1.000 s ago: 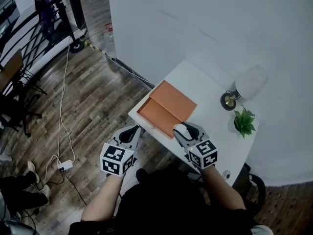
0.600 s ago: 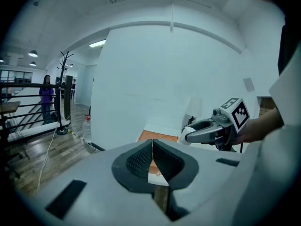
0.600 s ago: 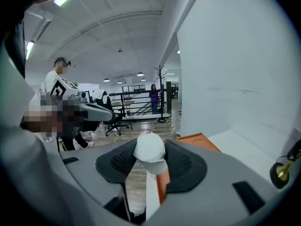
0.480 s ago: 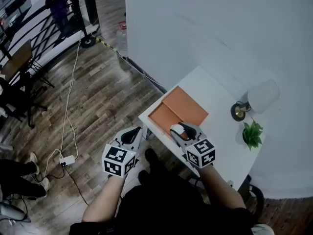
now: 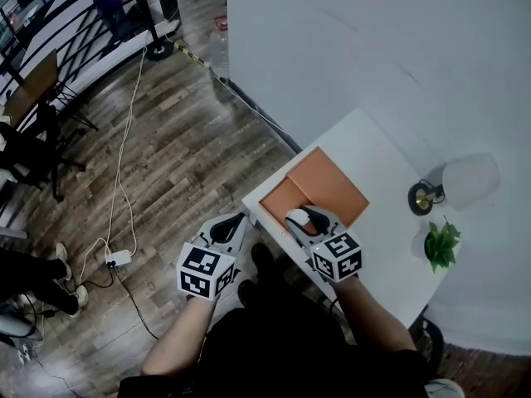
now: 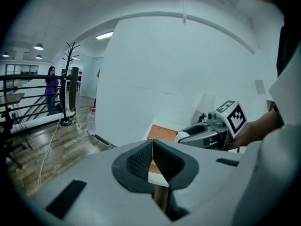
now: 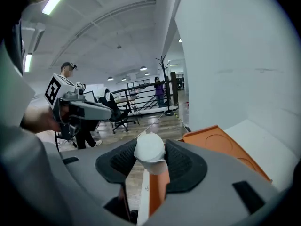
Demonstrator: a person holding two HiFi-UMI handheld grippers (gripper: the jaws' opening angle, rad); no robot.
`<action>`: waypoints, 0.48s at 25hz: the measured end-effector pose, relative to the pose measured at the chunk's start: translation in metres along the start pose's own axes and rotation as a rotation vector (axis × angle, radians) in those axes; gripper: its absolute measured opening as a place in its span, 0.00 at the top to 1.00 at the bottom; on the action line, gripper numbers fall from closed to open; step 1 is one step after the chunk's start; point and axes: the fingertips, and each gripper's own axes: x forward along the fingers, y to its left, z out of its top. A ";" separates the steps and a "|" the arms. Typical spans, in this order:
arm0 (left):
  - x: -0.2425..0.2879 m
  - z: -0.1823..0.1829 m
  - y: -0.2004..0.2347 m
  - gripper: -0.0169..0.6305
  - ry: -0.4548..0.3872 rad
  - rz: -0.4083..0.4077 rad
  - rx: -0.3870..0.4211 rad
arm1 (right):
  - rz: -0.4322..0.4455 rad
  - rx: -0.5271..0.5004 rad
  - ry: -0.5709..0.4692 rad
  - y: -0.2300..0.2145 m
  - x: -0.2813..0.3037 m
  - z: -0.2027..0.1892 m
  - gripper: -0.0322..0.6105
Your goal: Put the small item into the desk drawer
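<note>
A white desk (image 5: pixel 377 152) has an open drawer (image 5: pixel 278 199) with an orange inside at its near left edge, and an orange mat (image 5: pixel 332 182) lies on top behind it. My right gripper (image 5: pixel 299 216) is shut on a small white item (image 5: pixel 295 218), holding it over the drawer's near corner. In the right gripper view the white item (image 7: pixel 149 149) sits pinched between the dark pads, with the drawer's orange wall (image 7: pixel 157 189) below. My left gripper (image 5: pixel 236 220) hangs left of the drawer over the floor. Its pads (image 6: pixel 141 160) meet at the tips with nothing in them.
A lamp (image 5: pixel 469 179) and a small green plant (image 5: pixel 441 245) stand at the desk's far right, against the white wall. On the wooden floor lie a cable and a power strip (image 5: pixel 119 259). A railing, chairs and people (image 6: pixel 51 86) are further left.
Both grippers have moved forward and a little lower toward the desk. The right one, still shut on the white item, now sits over the drawer's near corner. The head view has shifted.
</note>
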 end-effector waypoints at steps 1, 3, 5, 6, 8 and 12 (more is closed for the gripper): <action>0.005 -0.001 0.002 0.96 0.008 -0.002 -0.004 | 0.005 0.004 0.008 -0.002 0.005 -0.002 0.66; 0.014 -0.005 0.007 0.96 0.024 -0.005 -0.012 | 0.010 0.015 0.022 -0.008 0.015 -0.007 0.66; 0.023 -0.012 0.012 0.96 0.040 -0.005 -0.025 | 0.015 0.018 0.042 -0.014 0.025 -0.015 0.66; 0.028 -0.016 0.014 0.96 0.048 -0.003 -0.033 | 0.019 0.015 0.054 -0.017 0.029 -0.020 0.66; 0.038 -0.024 0.016 0.96 0.064 -0.001 -0.048 | 0.029 0.007 0.076 -0.022 0.036 -0.029 0.66; 0.050 -0.035 0.021 0.96 0.088 -0.002 -0.067 | 0.031 0.013 0.112 -0.032 0.051 -0.043 0.66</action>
